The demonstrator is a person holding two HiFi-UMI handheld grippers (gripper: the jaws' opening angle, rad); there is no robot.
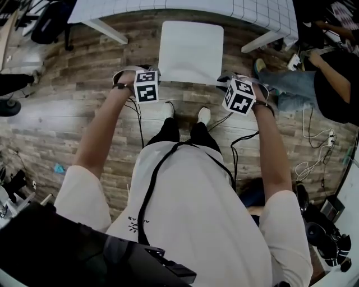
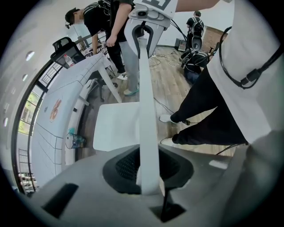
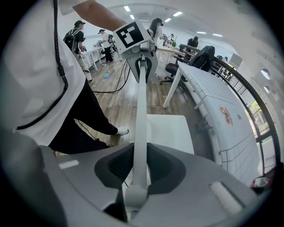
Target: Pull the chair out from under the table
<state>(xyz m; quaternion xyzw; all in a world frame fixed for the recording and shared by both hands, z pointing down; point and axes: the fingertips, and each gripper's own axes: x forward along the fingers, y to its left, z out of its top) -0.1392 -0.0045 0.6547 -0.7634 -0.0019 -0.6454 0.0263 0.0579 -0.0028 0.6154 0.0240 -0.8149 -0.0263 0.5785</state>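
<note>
chair position: white chair (image 1: 190, 50) stands on the wood floor (image 1: 67, 101), seat facing the worktop (image 1: 263, 11), between the worktop's two white legs (image 1: 106, 31). In the head view a strip of floor shows between the seat's far edge and the worktop's near edge.
backrest: top rail (image 2: 148, 111) is a thin white bar. It runs from one gripper to the other across the person's front.
left gripper: (image 2: 146, 175) points down over the left end of the rail. Its fingers are closed narrow on the rail, with dark pads against both faces of the bar.
right gripper: (image 3: 137, 177) is tipped steeply down at the right end of the rail. Its fingers are also narrow and clamp the bar between them.
marker cubes: one on each gripper, both plain in the head view, level with each other at the seat's near edge.
person: stands directly behind the chair with arms out straight. White shoes (image 1: 168, 109) are on the floor just behind the backrest.
worktop surface: white with a grid pattern. A small clear cup (image 2: 73, 139) sits near its edge.
surroundings: another person (image 1: 331, 84) is at the right, and loose cables (image 1: 314, 162) lie on the floor on that side.
</note>
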